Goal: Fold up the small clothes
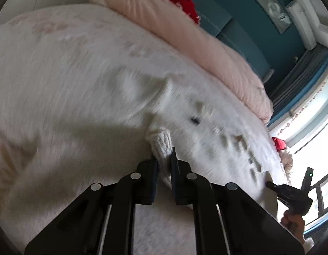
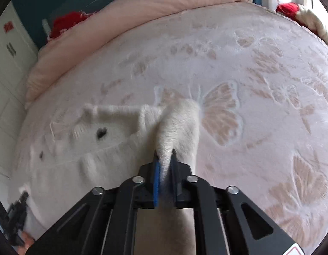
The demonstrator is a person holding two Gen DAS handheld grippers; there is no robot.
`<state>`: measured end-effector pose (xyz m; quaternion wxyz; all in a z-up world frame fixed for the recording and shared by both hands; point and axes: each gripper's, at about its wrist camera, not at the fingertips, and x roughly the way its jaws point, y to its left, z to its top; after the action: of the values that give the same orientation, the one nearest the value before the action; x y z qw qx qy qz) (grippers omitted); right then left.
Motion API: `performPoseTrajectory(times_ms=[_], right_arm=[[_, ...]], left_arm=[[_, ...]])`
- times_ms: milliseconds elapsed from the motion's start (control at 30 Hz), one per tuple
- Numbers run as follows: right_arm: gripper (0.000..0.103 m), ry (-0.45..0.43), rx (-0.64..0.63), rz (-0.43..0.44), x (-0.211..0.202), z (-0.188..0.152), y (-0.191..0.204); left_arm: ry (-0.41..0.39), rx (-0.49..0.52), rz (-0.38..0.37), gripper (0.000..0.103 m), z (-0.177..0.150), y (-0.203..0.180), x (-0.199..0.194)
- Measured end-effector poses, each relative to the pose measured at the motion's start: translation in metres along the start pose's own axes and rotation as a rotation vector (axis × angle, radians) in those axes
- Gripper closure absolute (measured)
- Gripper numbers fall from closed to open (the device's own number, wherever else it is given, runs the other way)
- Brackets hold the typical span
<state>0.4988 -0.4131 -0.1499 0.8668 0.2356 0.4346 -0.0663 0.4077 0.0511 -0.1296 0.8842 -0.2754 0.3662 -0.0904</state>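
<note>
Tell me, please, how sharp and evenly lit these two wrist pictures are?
Left wrist view: motion blur smears the bedspread, the window is blown out white, and a dark shadow falls ahead of the tongs. Right wrist view: light is more even, the white sweater is streaked with blur, and the fisheye bends the bed's edge.

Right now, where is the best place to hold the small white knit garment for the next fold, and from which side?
Best by its ribbed cuff ends, from the near edge. The left hand-held gripper already pinches one cuff; the right hand-held gripper pinches a sleeve of the white knit garment spread over the bedspread.
</note>
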Motion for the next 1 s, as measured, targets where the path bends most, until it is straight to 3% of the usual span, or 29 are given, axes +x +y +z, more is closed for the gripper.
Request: performPoseTrajectory(times_ms=[67, 100, 167, 200, 267, 400, 467, 533, 600, 767, 800, 833, 867, 933, 1000], right_arm=[[0.095, -0.119, 0.039, 0.068, -0.023, 0.002, -0.007], [0.095, -0.133, 0.039, 0.039, -0.019, 0.0, -0.013], [0.095, 0.036, 0.057, -0.018, 0.023, -0.009, -0.03], [0.095, 0.024, 0.063, -0.003, 0.025, -0.014, -0.035], [0.086, -0.038, 0.081, -0.013, 0.003, -0.011, -0.032], [0.084, -0.185, 0.012, 0.031, -0.05, -0.018, 0.004], [0.086, -0.162, -0.015, 0.096, -0.054, -0.032, 0.016], [0.09, -0.066, -0.04, 0.056, -0.033, -0.051, 0.014], [0.103, 0.033, -0.025, 0.004, -0.008, -0.07, -0.005], [0.096, -0.095, -0.017, 0.025, -0.074, -0.084, -0.002], [0.094, -0.078, -0.03, 0.003, -0.071, -0.086, -0.004], [0.103, 0.0, -0.048, -0.051, -0.054, -0.092, -0.011], [0.103, 0.049, -0.059, -0.073, -0.04, -0.101, -0.02], [0.1, 0.019, -0.071, -0.079, -0.052, -0.106, -0.018], [0.088, -0.004, -0.078, -0.079, -0.076, -0.11, -0.002]], left_arm=[[0.013, 0.056, 0.024, 0.093, 0.003, -0.003, 0.008], [0.035, 0.081, 0.049, 0.093, 0.0, -0.001, 0.016], [0.053, 0.037, 0.021, 0.092, -0.006, 0.011, 0.023], [0.048, 0.016, 0.006, 0.092, -0.005, 0.013, 0.022], [0.042, 0.019, 0.006, 0.092, -0.006, 0.014, 0.02], [0.037, 0.019, 0.002, 0.091, -0.008, 0.013, 0.021], [0.038, 0.026, 0.011, 0.091, -0.008, 0.011, 0.021], [0.04, 0.03, 0.021, 0.091, -0.009, 0.011, 0.02], [0.045, 0.033, 0.026, 0.091, -0.01, 0.012, 0.021], [0.049, 0.053, 0.049, 0.091, -0.01, 0.01, 0.02], [0.05, 0.053, 0.052, 0.091, -0.011, 0.01, 0.019], [0.052, 0.049, 0.053, 0.091, -0.011, 0.01, 0.017], [0.057, 0.042, 0.053, 0.091, -0.012, 0.011, 0.013], [0.072, 0.023, 0.047, 0.088, -0.012, 0.014, 0.0], [0.055, -0.013, 0.027, 0.083, -0.009, 0.028, -0.032]])
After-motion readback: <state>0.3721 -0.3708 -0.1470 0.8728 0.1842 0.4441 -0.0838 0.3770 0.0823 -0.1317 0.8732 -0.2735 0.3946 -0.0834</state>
